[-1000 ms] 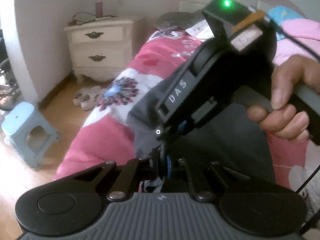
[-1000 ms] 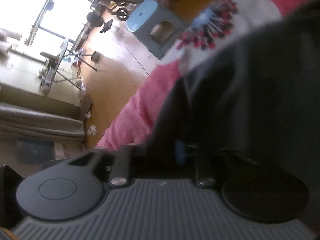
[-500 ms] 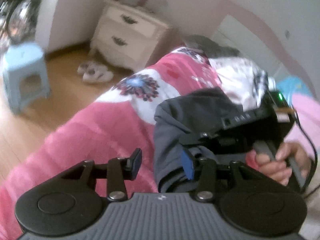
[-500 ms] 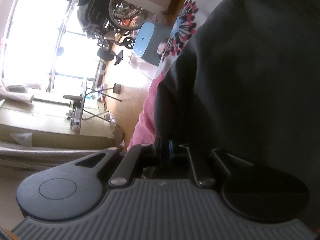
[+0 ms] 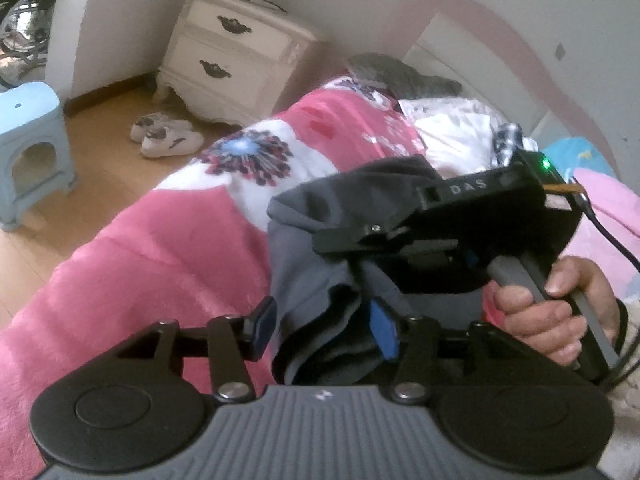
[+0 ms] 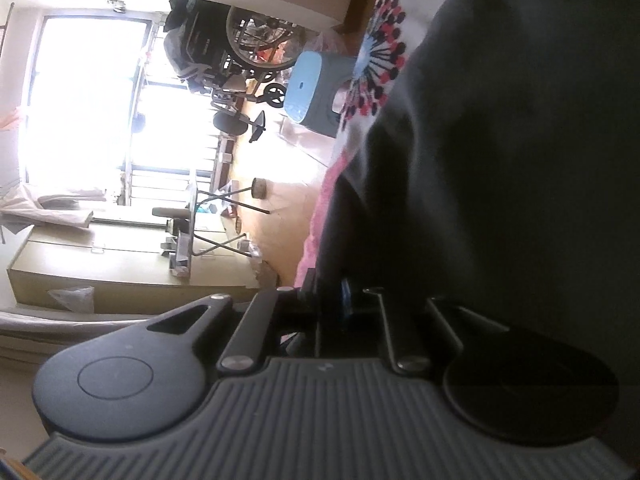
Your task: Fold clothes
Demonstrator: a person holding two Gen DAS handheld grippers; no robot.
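Observation:
A dark grey garment [image 5: 304, 248] lies bunched on the pink bed, and it fills the right half of the right wrist view [image 6: 500, 160]. My left gripper [image 5: 324, 328] is open and its jaws are still opening. A loose fold of the garment sits between the blue pads [image 5: 384, 332] without being pinched. My right gripper [image 6: 330, 298] holds the garment's edge in a narrow gap, and its jaws are starting to open. Its black housing [image 5: 480, 208] rests on the garment just ahead of my left gripper, held by a hand [image 5: 552, 320].
A pink floral blanket [image 5: 160, 248] covers the bed. A white nightstand [image 5: 236, 52], slippers [image 5: 168, 140] and a blue stool [image 5: 28, 140] stand on the wooden floor to the left. Grey and white laundry [image 5: 400, 76] lies at the bed's head. A wheelchair [image 6: 256, 40] is near the window.
My left gripper went from shut on the cloth to open, rolled, and let the fold go. The right gripper rolled and sank onto the garment, its pads a little further apart.

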